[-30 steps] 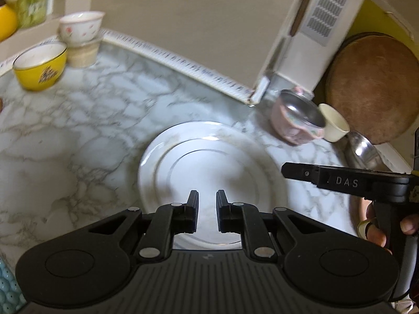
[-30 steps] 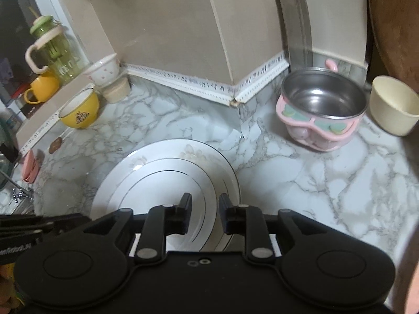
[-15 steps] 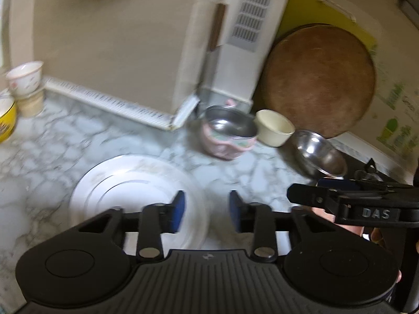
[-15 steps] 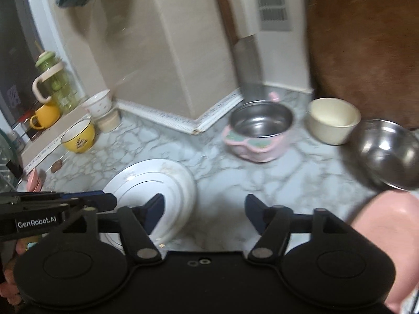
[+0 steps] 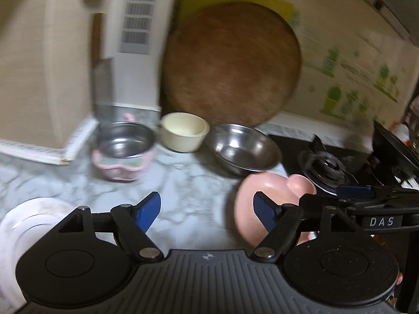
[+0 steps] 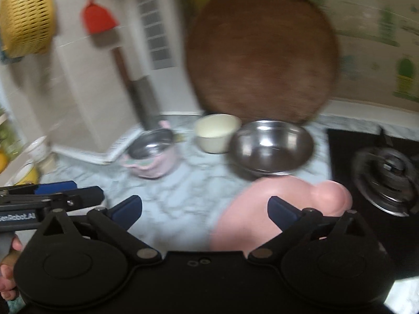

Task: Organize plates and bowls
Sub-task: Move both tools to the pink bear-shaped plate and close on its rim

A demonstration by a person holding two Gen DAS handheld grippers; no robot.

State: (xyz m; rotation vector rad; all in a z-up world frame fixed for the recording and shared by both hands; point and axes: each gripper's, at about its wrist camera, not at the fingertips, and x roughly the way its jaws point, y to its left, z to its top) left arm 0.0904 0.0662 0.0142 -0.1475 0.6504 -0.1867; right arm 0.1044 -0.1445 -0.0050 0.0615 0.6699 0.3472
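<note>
plates and bowls sit scattered across a marble counter (image 5: pixel 183 180) as two hand-held grippers hover above it, both frames blurred. the left gripper (image 5: pixel 208 209) has its blue-padded fingers spread wide and holds nothing; the right gripper (image 6: pixel 205 210) is likewise wide open and empty.

a white plate (image 5: pixel 28 222) lies flat at the counter's left edge, below and left of the left gripper. a pink heart-shaped dish (image 6: pixel 277 209) rests at the right end of the counter, just beside the black gas hob (image 6: pixel 379 172); in the right wrist view it sits under that gripper's right finger, and whether anything touches it cannot be told.

along the back edge, from left to right: a pink-walled steel pot (image 5: pixel 123 151), a cream bowl (image 5: pixel 184 130) and a steel bowl (image 5: pixel 243 149), near one another but unstacked, in front of a round wooden board (image 5: pixel 230 65) leaning on the wall. what look like a yellow bowl (image 6: pixel 25 175) and a small white one (image 6: pixel 39 144) stand at the far left edge of the right wrist view, too smeared to be sure.

judging by the spread, sorting appears barely begun: nothing is nested or stacked, no piece is in hand, and every plate and bowl seemingly remains to be gathered. the pink dish, nearest both grippers, looks the likeliest next pick.
</note>
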